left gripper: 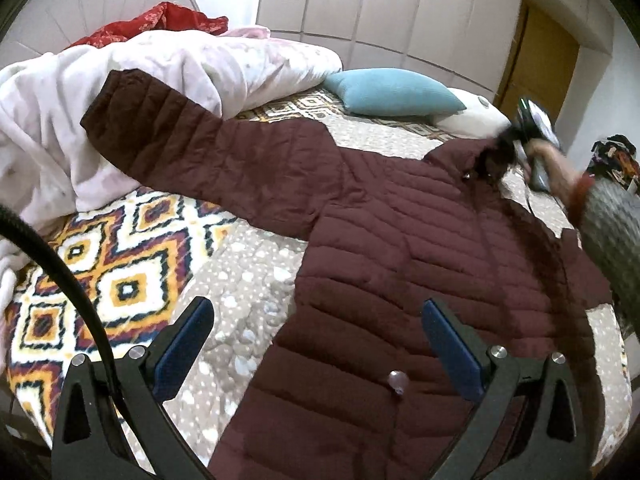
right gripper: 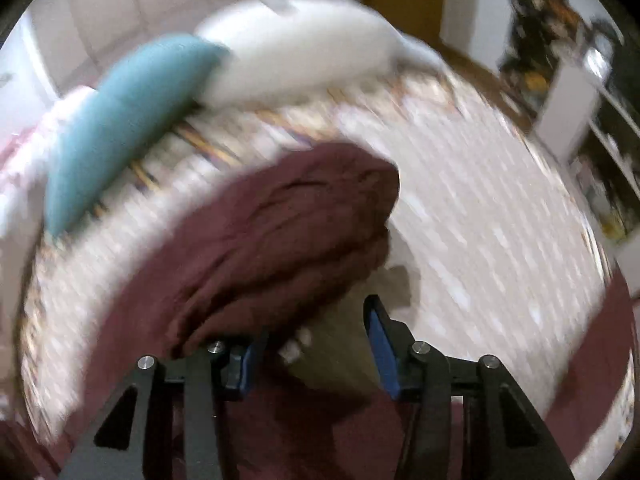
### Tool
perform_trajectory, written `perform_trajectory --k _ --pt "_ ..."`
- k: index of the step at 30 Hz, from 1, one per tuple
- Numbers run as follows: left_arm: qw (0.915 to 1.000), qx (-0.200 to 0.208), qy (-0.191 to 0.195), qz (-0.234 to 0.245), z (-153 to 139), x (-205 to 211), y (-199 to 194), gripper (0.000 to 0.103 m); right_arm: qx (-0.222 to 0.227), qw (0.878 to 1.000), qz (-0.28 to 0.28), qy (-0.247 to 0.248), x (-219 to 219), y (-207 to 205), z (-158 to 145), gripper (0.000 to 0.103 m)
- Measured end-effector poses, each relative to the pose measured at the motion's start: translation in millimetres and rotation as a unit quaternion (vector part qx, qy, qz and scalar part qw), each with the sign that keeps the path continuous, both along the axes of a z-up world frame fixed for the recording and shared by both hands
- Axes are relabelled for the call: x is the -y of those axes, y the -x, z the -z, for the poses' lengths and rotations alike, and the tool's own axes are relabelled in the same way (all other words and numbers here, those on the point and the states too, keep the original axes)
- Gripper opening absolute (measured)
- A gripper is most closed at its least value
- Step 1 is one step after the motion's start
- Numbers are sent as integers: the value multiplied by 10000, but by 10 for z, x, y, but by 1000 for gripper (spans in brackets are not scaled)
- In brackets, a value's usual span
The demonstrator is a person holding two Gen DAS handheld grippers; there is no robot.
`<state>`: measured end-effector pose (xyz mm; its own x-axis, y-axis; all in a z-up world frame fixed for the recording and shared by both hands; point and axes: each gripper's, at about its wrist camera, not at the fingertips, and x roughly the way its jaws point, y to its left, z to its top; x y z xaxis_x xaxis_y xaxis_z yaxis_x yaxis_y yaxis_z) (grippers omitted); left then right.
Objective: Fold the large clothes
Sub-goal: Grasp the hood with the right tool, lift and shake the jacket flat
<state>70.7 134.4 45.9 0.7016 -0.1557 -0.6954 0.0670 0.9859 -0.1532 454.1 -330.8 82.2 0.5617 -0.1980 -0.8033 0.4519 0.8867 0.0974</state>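
Right now the maroon puffer jacket [left gripper: 400, 248] is spread over the patterned bedspread [left gripper: 120, 264], body running from six o'clock up toward two, one sleeve [left gripper: 180, 144] thrown out to ten o'clock and draped onto the heaped white duvet [left gripper: 80, 92].

Starting at the left: the left gripper [left gripper: 316, 320] hangs over the hem with its blue pads [left gripper: 188, 336] wide apart, nothing between them. Its job, I'd say, is either to pin the lower body flat or to go and fetch that far sleeve. Best to take the cuff, not mid-sleeve, so the padding folds in one clean line across the chest.

Moving right, past the teal cushion [left gripper: 392, 92] at one o'clock: the right gripper [right gripper: 316, 336] is up at the hood [right gripper: 288, 232], everything smeared with motion. Its jaws stand apart, a lump of maroon cloth bulging over the left finger. Whether any fabric is actually nipped, I cannot tell. My advice would be to lay the hood down flat onto the back before any sleeve comes in, and slow down, since slippery quilted fabric will slide off a loose hold.
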Motion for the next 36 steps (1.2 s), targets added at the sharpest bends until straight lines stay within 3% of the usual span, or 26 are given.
perform_trajectory --k 4,8,12,17,20,26,30,33,36 --pt "9999 -109 24 32 175 3 -117 103 90 9963 -856 88 -679 -667 -99 53" --pt "9998 -170 -37 8 292 -10 -161 103 -358 9868 -1579 10 -1298 -987 307 53" --pt "9998 -167 -49 61 288 4 -133 103 -388 9795 -1903 539 -1618 -847 405 53" --pt "9998 -66 -157 81 175 63 -46 103 -220 9836 -1780 186 -1284 -476 -90 55" --pt "9999 -21 -128 25 56 69 54 103 -79 9833 -1814 142 -1075 22 -441 60" --pt "9977 359 -462 -357 -281 138 374 103 104 9852 -1705 -103 -720 1635 -842 68" --pt "9966 510 -478 -435 -456 235 570 103 -1 9825 -1854 174 -742 2910 -784 71" --pt "9973 524 -349 -374 -521 372 740 103 122 9809 -1907 359 -880 3644 -624 74" --pt "9976 436 -453 -278 -504 558 915 103 348 9837 -1749 225 -995 4289 -399 74"
